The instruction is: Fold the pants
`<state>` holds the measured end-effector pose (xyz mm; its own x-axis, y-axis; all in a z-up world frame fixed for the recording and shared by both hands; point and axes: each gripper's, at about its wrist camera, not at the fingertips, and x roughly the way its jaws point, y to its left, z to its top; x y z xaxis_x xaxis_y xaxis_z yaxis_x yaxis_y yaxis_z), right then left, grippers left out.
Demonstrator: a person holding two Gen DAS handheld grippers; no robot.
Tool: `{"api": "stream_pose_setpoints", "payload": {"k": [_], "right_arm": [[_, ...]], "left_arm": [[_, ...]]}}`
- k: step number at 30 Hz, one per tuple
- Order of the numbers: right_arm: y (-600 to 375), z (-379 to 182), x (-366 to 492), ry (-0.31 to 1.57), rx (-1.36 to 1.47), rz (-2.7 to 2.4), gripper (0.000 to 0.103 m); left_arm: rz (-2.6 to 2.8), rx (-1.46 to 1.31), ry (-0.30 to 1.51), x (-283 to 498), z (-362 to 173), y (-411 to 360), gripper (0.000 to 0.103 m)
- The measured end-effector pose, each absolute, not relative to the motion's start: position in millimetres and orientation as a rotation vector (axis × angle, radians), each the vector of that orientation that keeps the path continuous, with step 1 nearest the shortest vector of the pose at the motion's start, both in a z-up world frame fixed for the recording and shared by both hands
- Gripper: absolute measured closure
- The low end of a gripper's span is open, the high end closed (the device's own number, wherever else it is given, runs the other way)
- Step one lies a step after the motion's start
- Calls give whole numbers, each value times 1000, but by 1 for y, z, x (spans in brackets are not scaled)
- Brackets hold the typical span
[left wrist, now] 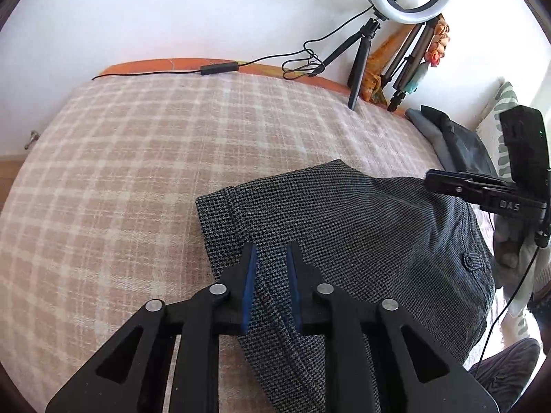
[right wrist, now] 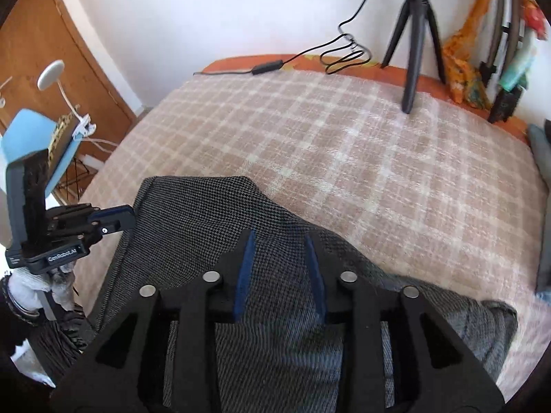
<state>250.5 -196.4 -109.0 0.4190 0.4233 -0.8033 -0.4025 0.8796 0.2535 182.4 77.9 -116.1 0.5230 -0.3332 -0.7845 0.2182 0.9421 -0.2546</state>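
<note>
Dark grey houndstooth pants [left wrist: 344, 227] lie folded over on a plaid bed blanket [left wrist: 137, 158]. A button shows at their right edge. My left gripper [left wrist: 272, 251] hovers over the pants' near left part, jaws apart by a small gap with cloth seen between them. My right gripper [right wrist: 279, 237] is over the pants [right wrist: 206, 220] too, jaws wider apart. In the left wrist view the right gripper [left wrist: 430, 177] touches the pants' right fold. In the right wrist view the left gripper [right wrist: 129, 218] sits at the pants' left edge.
A ring light on a tripod [left wrist: 361, 58] and its cable [left wrist: 220, 69] stand at the bed's far edge by the white wall. Folded dark clothes [left wrist: 458, 137] lie at the right. A wooden cabinet [right wrist: 51, 55] stands left of the bed.
</note>
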Motion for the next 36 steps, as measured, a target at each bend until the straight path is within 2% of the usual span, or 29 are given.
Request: {"api": "stream_pose_setpoints", "payload": {"k": [7, 12, 16, 19, 21, 23, 27, 32, 36], "right_arm": [[-266, -73, 169, 931, 129, 306, 60], [-292, -84, 125, 934, 138, 221, 60], [-308, -97, 101, 939, 175, 167, 60], [-328, -106, 80, 950, 220, 122, 60], [-345, -112, 70, 956, 276, 85, 57], [-362, -117, 60, 952, 344, 45, 49], [-392, -131, 45, 931, 540, -17, 40], [-413, -159, 35, 907, 805, 0, 38], [-402, -176, 44, 909, 864, 24, 38]], "left_arm": [[-460, -114, 959, 178, -101, 32, 84], [-591, 11, 928, 186, -89, -43, 84], [-580, 28, 948, 209, -108, -74, 84], [-579, 60, 1016, 215, -136, -85, 83], [-570, 95, 985, 210, -144, -87, 83], [-561, 113, 977, 207, -142, -89, 83], [-540, 131, 946, 202, -136, -87, 83], [-523, 68, 916, 193, -119, -70, 83], [-531, 68, 920, 183, -119, -67, 83]]}}
